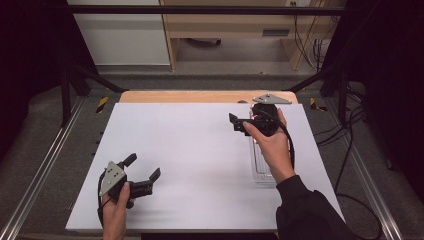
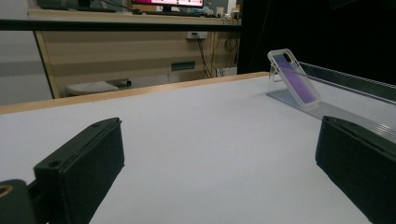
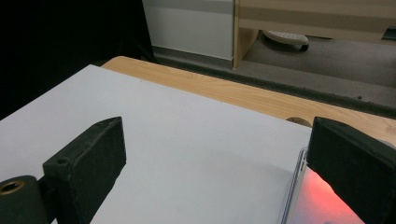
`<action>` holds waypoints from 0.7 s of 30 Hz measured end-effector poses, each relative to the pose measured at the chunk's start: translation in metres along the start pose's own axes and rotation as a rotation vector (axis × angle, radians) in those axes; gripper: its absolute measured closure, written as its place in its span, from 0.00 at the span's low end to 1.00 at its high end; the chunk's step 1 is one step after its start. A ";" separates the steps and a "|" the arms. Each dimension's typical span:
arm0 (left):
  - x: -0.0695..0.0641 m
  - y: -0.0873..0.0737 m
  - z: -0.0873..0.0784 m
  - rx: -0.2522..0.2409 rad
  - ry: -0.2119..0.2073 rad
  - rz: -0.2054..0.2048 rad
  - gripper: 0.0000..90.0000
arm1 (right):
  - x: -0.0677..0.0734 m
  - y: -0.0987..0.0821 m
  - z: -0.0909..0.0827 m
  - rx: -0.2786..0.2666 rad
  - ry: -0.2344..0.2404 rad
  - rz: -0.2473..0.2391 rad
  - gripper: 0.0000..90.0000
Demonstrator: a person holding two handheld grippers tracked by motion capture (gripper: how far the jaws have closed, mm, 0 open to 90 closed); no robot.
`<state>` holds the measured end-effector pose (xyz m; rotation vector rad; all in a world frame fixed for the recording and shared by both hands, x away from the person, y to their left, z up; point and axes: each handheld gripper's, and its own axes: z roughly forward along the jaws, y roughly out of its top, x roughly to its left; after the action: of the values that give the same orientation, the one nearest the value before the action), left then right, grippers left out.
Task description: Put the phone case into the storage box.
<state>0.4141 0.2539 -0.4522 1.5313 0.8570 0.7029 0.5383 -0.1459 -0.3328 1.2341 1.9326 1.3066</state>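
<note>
**Right tongs over the phone, left tongs idle**

We see our right tongs [image 1: 245, 121] held near the far right part of the white board [image 1: 190, 165], jaws spread wide and gripping nothing. In the right gripper view the phone [image 3: 308, 200] lies just under the right-hand jaw, its pale edge running forward beside that jaw and a red glow falling on its surface (whether the jaw touches it we cannot tell). The left-hand jaw stands well apart from it, over bare board. Beyond the tongs runs the wooden table edge [image 3: 224, 91].

In the high view a clear stand [image 1: 261, 165] lies under our right hand [image 1: 272, 145], stretching back from the tongs toward us.

Our left tongs [image 1: 142, 170] hover near our side of the board, well apart from the right ones, jaws likewise wide open and empty. In the left gripper view, the phone [image 2: 295, 78] stands far ahead and to the right of the jaws, tilted back in its clear case on the stand [image 2: 299, 100], purple face showing. Between the left jaws there is just board.
</note>
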 end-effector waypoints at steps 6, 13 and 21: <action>-0.001 0.000 0.000 0.002 -0.003 0.005 0.01 | -0.003 -0.004 -0.009 -0.010 0.005 0.007 0.05; 0.000 0.000 -0.001 0.003 0.003 0.005 0.01 | -0.007 -0.009 -0.021 -0.021 0.019 0.002 0.05; 0.002 0.000 -0.003 0.006 0.010 0.004 0.01 | -0.010 -0.013 -0.029 -0.027 0.020 -0.008 0.04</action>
<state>0.4125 0.2569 -0.4519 1.5362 0.8644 0.7119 0.5151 -0.1699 -0.3338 1.2032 1.9250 1.3417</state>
